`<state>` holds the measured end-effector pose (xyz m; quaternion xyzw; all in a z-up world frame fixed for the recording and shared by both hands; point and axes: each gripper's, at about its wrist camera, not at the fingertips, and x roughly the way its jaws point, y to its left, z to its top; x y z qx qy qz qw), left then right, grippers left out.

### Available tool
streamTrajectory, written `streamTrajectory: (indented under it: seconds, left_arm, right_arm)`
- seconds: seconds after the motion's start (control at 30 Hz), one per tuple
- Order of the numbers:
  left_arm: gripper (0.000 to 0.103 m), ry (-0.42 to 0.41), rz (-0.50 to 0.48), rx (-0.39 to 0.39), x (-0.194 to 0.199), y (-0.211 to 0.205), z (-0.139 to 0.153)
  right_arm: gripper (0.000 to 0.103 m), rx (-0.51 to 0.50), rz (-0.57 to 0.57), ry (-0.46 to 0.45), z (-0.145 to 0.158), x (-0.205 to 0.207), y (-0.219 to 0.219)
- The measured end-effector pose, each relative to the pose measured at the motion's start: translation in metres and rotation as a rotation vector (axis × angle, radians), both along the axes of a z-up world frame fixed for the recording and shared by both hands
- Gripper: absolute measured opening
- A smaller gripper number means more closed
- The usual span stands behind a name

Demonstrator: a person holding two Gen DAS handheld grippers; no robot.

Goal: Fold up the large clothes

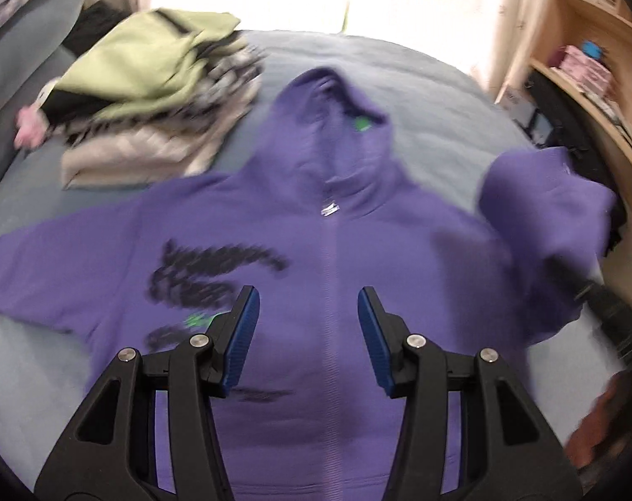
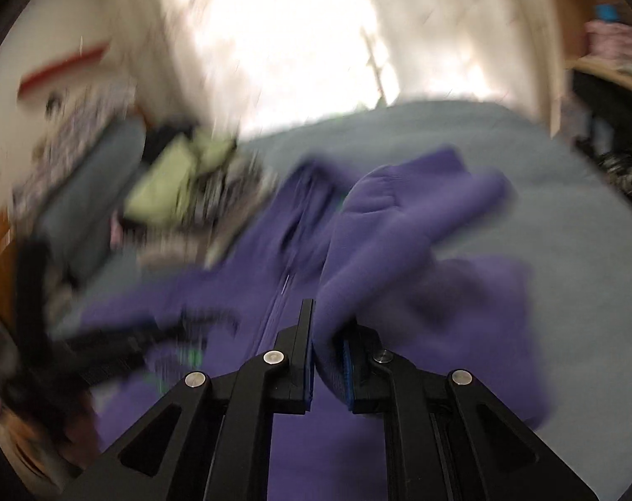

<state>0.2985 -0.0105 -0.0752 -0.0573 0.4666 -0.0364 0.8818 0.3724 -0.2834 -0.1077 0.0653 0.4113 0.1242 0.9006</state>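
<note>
A purple zip hoodie (image 1: 316,217) lies front up on the bed, hood pointing away, with black and green print on its chest. My left gripper (image 1: 307,296) hovers open over the chest next to the zip, with nothing between its blue pads. The hoodie's right-hand sleeve (image 1: 541,208) is lifted off the bed and bunched. In the blurred right wrist view, my right gripper (image 2: 328,325) is shut on that sleeve (image 2: 399,217), which drapes forward from the jaws over the hoodie's body (image 2: 232,292).
A stack of folded clothes (image 1: 157,96) with a pale green piece on top sits at the back left of the grey-blue bed cover (image 1: 420,96). A grey pillow (image 1: 19,54) lies far left. Wooden shelves (image 1: 600,83) stand along the right.
</note>
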Motion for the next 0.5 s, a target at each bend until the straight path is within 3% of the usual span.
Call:
streamTrajectory:
  seconds: [0.1, 0.2, 0.3, 0.33, 0.5]
  left_arm:
    - [0.046, 0.061, 0.008, -0.020, -0.007, 0.029, -0.022]
    - [0.046, 0.090, -0.004, -0.040, -0.016, 0.043, -0.039]
    - [0.046, 0.101, -0.042, -0.085, -0.024, 0.044, -0.049]
    - [0.046, 0.104, -0.058, -0.106, -0.024, 0.043, -0.053]
    - [0.047, 0.129, -0.121, -0.240, -0.024, 0.028, -0.067]
  right_arm:
    - [0.030, -0.094, 0.056, 0.147, -0.061, 0.013, 0.037]
    - [0.041, -0.128, 0.076, 0.176, -0.085, -0.009, 0.052]
    - [0.058, -0.107, 0.076, 0.137, -0.083, -0.031, 0.044]
    - [0.063, -0.101, 0.070, 0.117, -0.078, -0.060, 0.047]
    - [0.065, -0.068, 0.015, 0.055, -0.055, -0.115, 0.034]
